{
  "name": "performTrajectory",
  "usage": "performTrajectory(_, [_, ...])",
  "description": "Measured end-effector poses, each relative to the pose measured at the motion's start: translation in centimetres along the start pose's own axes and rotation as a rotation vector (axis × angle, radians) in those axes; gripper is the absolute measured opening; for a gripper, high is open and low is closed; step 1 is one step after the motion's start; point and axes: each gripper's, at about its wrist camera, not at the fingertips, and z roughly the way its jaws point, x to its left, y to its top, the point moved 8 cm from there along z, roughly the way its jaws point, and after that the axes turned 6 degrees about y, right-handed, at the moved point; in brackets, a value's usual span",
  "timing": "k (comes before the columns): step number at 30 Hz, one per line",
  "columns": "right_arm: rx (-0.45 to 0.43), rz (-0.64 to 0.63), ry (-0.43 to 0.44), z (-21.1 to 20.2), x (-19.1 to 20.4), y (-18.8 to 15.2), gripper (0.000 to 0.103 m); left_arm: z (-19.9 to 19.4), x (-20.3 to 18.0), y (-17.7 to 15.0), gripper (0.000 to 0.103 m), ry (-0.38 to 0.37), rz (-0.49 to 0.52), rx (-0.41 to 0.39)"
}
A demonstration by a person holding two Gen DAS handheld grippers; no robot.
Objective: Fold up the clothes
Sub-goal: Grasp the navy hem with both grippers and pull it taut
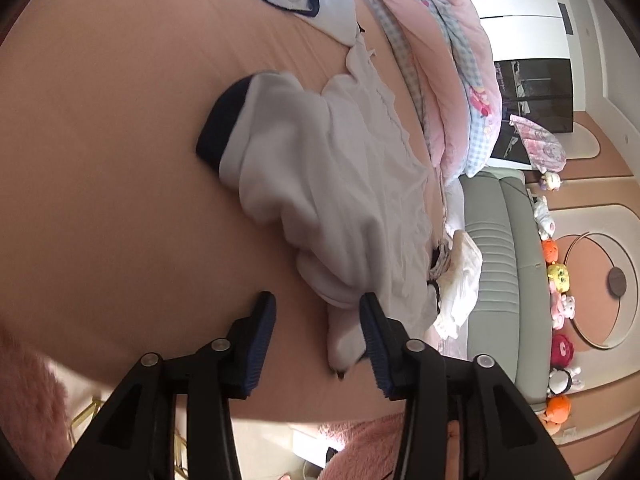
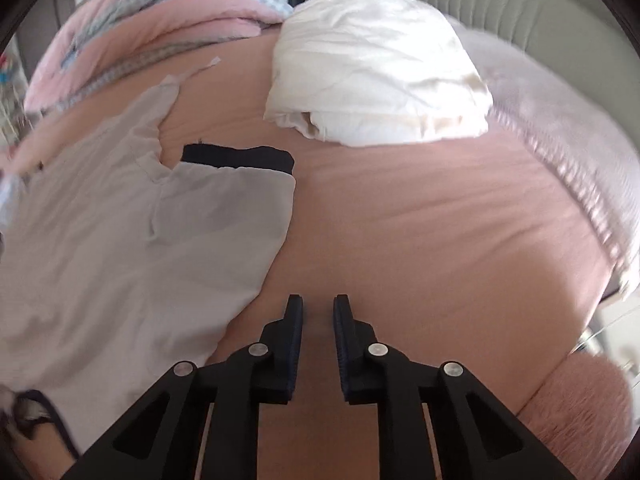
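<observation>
left wrist: left gripper (image 1: 318,312) is hanging half open over the bed (image 1: 100,180), nothing between the jaws; the garment (image 1: 320,184) is lying just ahead, its near end touching the right finger. right wrist: right gripper (image 2: 318,312) is sitting narrow, empty, over bare bed (image 2: 440,220); garment (image 2: 120,248) is lying just left.

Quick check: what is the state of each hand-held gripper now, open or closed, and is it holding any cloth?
Left hand-held gripper: open, holding nothing; the grey garment lies beside its fingers.
Right hand-held gripper: open by a narrow gap, empty, over the bare bedsheet.
</observation>
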Motion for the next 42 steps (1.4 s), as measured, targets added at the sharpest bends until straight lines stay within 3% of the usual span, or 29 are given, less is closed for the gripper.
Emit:
performTrajectory(2, [0.041, 0.088, 0.152, -0.9, 0.1, -1.1, 0.027, 0.5, -0.6, -1.1, 0.052, 0.002, 0.018, 0.018])
performTrajectory(5, [0.104, 0.136, 0.331, -1.9, 2.2, -3.3, 0.034, 1.2, -1.5, -2.5, 0.063, 0.018, 0.059, 0.038])
performTrajectory(8, [0.203, 0.187, 0.439, -1.4, 4.8, -6.1, 0.036, 1.5, -2.3, -2.9, 0.071, 0.058, 0.123, 0.031])
performTrajectory(11, [0.239, 0.176, 0.464, -1.4, 6.9, -8.4, 0.037, 1.6, -2.7, -3.2, 0.072, 0.070, 0.160, 0.038])
performTrajectory(17, [0.298, 0.151, 0.555, -1.7, 10.4, -10.2, 0.038, 2.0, -2.4, -3.2, 0.072, 0.012, 0.129, 0.045])
performTrajectory(19, [0.286, 0.140, 0.548, -0.5, 10.7, -9.8, 0.037, 2.4, -2.5, -2.8, 0.072, -0.009, 0.107, 0.033])
performTrajectory(21, [0.263, 0.168, 0.574, 0.1, 10.9, -8.5, 0.033, 2.7, -2.9, -2.6, 0.064, -0.021, 0.126, 0.036])
performTrajectory(22, [0.251, 0.178, 0.581, 0.3, 11.0, -8.1, 0.026, 3.0, -3.3, -2.8, 0.044, -0.019, 0.153, 0.047])
performTrajectory(23, [0.243, 0.174, 0.579, 0.2, 11.1, -8.0, 0.023, 3.3, -3.6, -3.0, 0.029, -0.018, 0.181, 0.059])
performTrajectory(24, [0.243, 0.156, 0.571, 0.2, 11.4, -8.1, 0.021, 3.6, -3.7, -3.2, 0.025, 0.001, 0.200, 0.066])
performTrajectory(26, [0.252, 0.123, 0.557, -0.1, 11.7, -8.5, 0.018, 4.5, -3.2, -4.0, 0.006, 0.065, 0.225, 0.072])
performTrajectory(30, [0.280, 0.074, 0.543, -0.9, 11.9, -9.5, 0.012, 3.3, -4.1, -4.4, 0.005, 0.045, 0.244, 0.033])
performTrajectory(34, [0.306, 0.205, 0.683, -2.5, 11.5, -8.4, 0.012, 0.7, -4.7, -4.4, 0.005, 0.032, 0.274, -0.012])
performTrajectory(36, [0.315, 0.246, 0.723, -2.4, 11.7, -7.5, 0.012, 0.1, -4.0, -4.4, 0.005, 0.071, 0.284, -0.007])
performTrajectory(38, [0.326, 0.190, 0.656, -2.4, 11.0, -7.7, 0.012, 0.0, -2.4, -4.1, 0.005, 0.186, 0.292, 0.008])
performTrajectory(40, [0.372, 0.089, 0.494, -0.9, 9.9, -9.2, 0.012, 0.6, -0.6, -3.9, 0.005, 0.331, 0.293, 0.024])
performTrajectory(42, [0.412, 0.036, 0.406, 0.6, 9.2, -10.8, 0.001, 0.8, -0.2, -4.0, 0.006, 0.367, 0.284, 0.052])
